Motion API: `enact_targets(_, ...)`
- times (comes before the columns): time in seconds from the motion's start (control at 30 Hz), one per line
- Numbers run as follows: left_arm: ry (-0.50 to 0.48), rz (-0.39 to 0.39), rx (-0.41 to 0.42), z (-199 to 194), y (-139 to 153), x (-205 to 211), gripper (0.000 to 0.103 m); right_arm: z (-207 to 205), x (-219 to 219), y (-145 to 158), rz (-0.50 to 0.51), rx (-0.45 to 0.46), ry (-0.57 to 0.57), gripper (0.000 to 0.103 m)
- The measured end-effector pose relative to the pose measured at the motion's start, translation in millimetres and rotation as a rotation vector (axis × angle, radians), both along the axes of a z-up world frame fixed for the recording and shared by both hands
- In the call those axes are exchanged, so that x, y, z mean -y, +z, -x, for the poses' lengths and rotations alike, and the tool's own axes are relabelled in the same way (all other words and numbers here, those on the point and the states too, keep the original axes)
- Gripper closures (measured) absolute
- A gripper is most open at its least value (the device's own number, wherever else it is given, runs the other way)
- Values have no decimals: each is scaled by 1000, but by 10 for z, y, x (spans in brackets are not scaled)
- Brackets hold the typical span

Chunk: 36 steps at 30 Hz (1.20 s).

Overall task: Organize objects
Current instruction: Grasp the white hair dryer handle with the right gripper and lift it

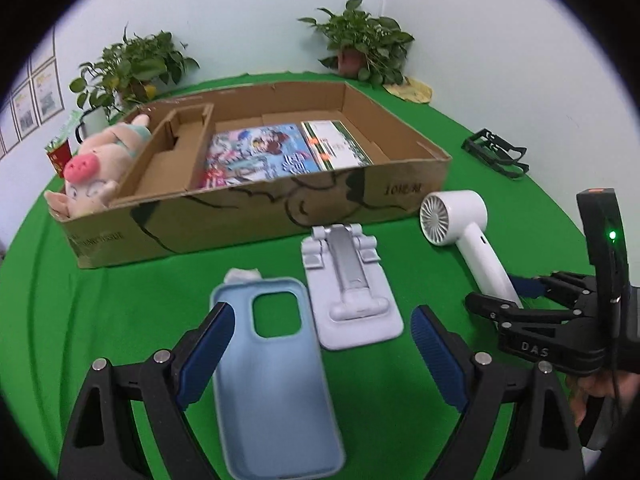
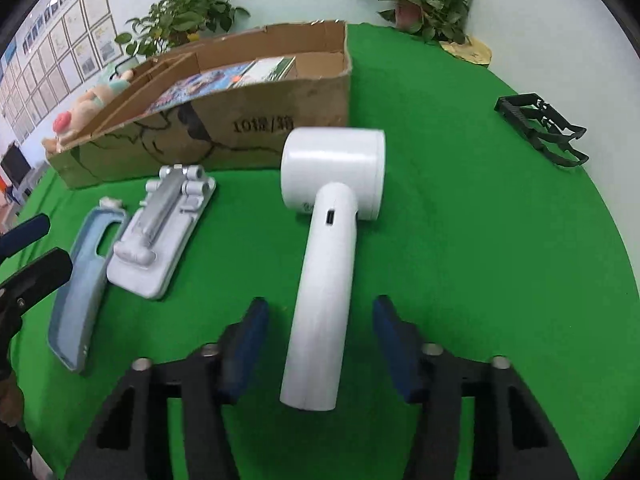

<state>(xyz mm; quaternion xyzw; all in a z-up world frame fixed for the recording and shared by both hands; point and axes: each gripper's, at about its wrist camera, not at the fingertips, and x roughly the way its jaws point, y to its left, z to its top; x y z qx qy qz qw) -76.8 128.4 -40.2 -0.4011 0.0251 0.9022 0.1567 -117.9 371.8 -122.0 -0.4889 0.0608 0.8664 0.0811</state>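
Observation:
A light blue phone case (image 1: 276,376) lies on the green table, between the open jaws of my left gripper (image 1: 322,332). A white phone stand (image 1: 348,284) lies flat right of it. A white handheld fan (image 2: 324,240) lies with its handle between the open jaws of my right gripper (image 2: 318,326); neither pad touches it. The fan (image 1: 460,232) and the right gripper (image 1: 532,300) also show in the left wrist view. The case (image 2: 80,284) and stand (image 2: 160,236) show at the left of the right wrist view. The cardboard box (image 1: 256,208) holds a plush pig (image 1: 100,168) and books (image 1: 256,156).
A black plastic holder (image 2: 540,128) lies at the far right of the table. Two potted plants (image 1: 360,44) (image 1: 132,68) stand behind the box by the wall. A red cup (image 1: 60,156) stands left of the box. The left gripper's fingers (image 2: 28,252) show at the left edge.

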Motion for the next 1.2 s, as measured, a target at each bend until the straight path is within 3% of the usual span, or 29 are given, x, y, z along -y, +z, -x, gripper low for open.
enact_targets(0.07,4,-7,6,-4,-8,-20,13,-20,34,-4,-23,-2,1,76)
enact_targets(0.27,-43,-44,74,-25,-89,-145,13,-293,50,-9,30,-24,-28,81)
enact_targets(0.5,-209,-236,358,-47,-419,-413,13,-914,325,25,168,-64,-27,81)
enact_targets(0.6,-256,-252,360,-151,-413,-505,13,-1132,383,15,252,-86,-52,81)
enact_targets(0.83,-303,-290,381,-306,-406,-600,13,-1378,574,28,290,-94,-62,81)
enact_targets(1.2,-311,-252,363,-479,-393,-653,14,-1472,841,70,164,-85,-22,81)
